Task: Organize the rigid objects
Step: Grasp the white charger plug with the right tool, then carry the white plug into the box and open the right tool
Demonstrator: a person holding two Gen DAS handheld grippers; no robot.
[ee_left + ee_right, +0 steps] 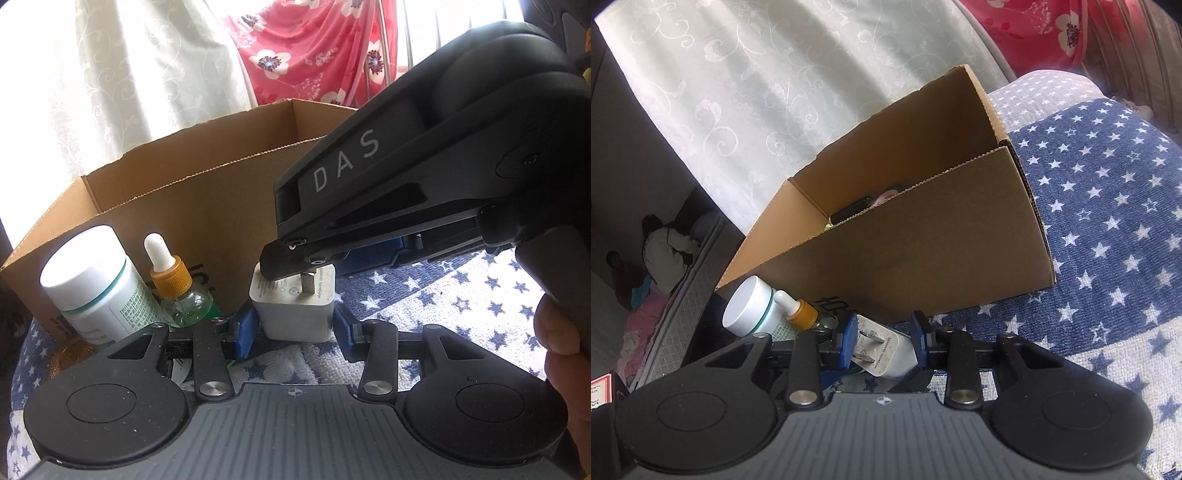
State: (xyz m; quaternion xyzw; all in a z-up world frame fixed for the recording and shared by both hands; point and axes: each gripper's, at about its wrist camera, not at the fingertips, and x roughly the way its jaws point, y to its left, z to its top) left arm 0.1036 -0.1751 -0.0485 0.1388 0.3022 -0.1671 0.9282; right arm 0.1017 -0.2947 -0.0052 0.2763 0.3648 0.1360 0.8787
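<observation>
Blue pads of the left gripper (293, 332) flank a white charger (293, 304) without quite pressing it. Right gripper (884, 341) has the same charger clamped between its pads, prongs showing. It sits on a star-patterned cloth (1108, 229) just before a cardboard box (923, 236), beside a white bottle (96, 284) and dropper bottle (177, 288).

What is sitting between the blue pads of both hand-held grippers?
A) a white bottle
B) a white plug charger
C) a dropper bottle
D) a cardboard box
B: the white plug charger with its metal prongs sits between the blue pads of the left hand-held gripper, and the right wrist view shows it between the pads of the right hand-held gripper too; the white bottle and dropper bottle stand off to the side by the cardboard box.
</observation>
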